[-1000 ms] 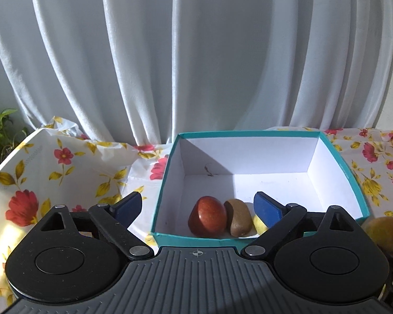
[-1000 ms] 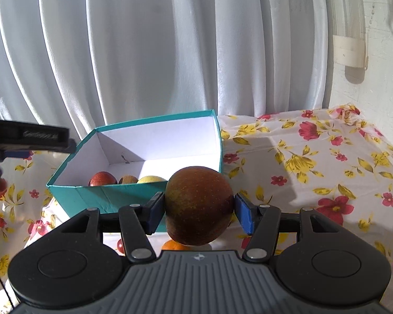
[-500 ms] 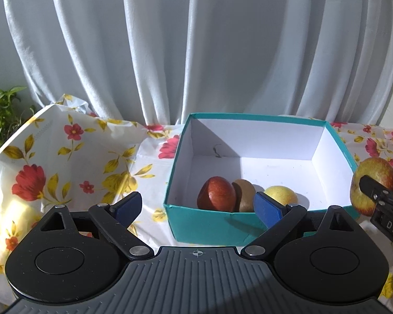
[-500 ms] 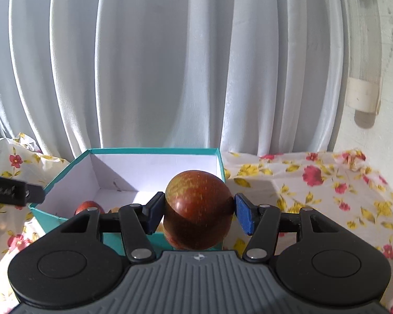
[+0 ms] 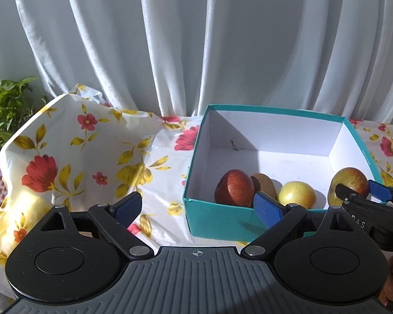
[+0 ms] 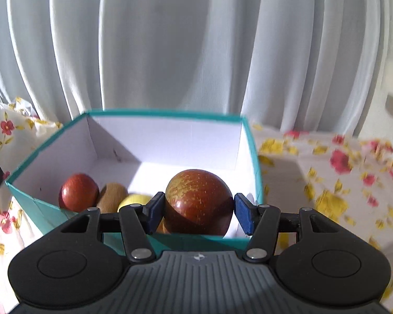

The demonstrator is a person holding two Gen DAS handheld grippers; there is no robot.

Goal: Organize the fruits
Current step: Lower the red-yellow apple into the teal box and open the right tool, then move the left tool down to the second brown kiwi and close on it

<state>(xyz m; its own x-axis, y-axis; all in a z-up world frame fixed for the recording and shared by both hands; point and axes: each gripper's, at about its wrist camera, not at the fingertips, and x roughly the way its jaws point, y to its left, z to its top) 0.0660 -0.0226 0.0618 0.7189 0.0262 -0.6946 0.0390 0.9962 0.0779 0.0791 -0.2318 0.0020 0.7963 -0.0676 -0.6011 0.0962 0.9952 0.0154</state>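
Observation:
A teal box [image 5: 217, 222] [image 6: 28, 196] with white inside walls stands on a flowered cloth. In it lie a dark red fruit [image 5: 234, 188] [image 6: 78, 191], a brown kiwi [image 5: 263, 184] [image 6: 112, 196] and a yellow fruit [image 5: 297, 196] [image 6: 133, 199]. My right gripper [image 6: 197, 210] [image 5: 364, 192] is shut on a red-and-yellow apple [image 6: 199, 201] [image 5: 349, 187], held just over the box's near right corner. My left gripper [image 5: 196, 208] hangs open and empty in front of the box's left corner.
The flowered cloth [image 5: 73, 157] [image 6: 327, 183] rises in a fold at the left. A white curtain [image 5: 196, 39] closes the back. A green plant [image 5: 5, 110] stands at the far left.
My right gripper has carried the apple from in front of the box to above its inside, and it has come into the left wrist view at the right. The left gripper drew back slightly.

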